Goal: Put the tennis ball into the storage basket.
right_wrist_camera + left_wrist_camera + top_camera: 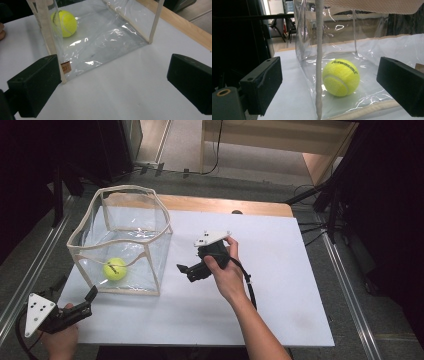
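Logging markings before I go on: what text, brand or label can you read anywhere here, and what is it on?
"kawasaki": black print on the tennis ball, which lies inside the clear bag.
Small brown tag at the bag's lower corner edge, seen in the right gripper view: it bears marks too small and blurred to read.
Dark marking on the ball in the high view: too small to read.

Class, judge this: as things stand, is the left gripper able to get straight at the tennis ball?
Probably not directly. The left gripper points at the tennis ball, but the clear bag's wall and corner seam stand between them. The bag's open top looks like the free way in.
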A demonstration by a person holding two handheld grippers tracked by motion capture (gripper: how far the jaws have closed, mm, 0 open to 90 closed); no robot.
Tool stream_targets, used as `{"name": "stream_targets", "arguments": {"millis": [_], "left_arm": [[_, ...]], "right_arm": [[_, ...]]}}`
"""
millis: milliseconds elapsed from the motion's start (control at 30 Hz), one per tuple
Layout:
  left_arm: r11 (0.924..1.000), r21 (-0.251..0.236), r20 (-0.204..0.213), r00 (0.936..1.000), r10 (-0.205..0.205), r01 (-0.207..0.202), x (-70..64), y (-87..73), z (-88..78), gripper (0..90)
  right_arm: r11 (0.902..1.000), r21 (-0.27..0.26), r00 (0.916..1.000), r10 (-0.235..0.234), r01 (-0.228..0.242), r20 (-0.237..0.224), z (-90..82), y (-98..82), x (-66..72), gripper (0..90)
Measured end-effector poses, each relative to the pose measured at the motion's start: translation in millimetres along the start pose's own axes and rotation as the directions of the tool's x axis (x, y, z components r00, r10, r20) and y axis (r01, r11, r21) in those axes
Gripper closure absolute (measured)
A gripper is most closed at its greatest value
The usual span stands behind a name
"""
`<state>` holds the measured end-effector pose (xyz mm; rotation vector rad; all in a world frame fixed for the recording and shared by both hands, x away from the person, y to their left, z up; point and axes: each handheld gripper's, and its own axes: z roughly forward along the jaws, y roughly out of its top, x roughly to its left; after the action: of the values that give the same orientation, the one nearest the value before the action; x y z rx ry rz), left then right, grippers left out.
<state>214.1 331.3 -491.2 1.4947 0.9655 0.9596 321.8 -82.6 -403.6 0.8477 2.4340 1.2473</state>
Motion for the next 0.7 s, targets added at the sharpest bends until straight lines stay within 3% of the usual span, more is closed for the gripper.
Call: {"name": "stream_targets", "arguments": {"millis": [700], "left_arm": [[1.0, 0.003, -0.002, 1.0, 0.001, -0.001, -0.2, 0.0, 0.0, 6.8]], "right_arm": [[0.9984, -0.039, 0.9989, 0.041, -0.041, 0.02, -9.5, -52.5, -6.4, 0.0]]}}
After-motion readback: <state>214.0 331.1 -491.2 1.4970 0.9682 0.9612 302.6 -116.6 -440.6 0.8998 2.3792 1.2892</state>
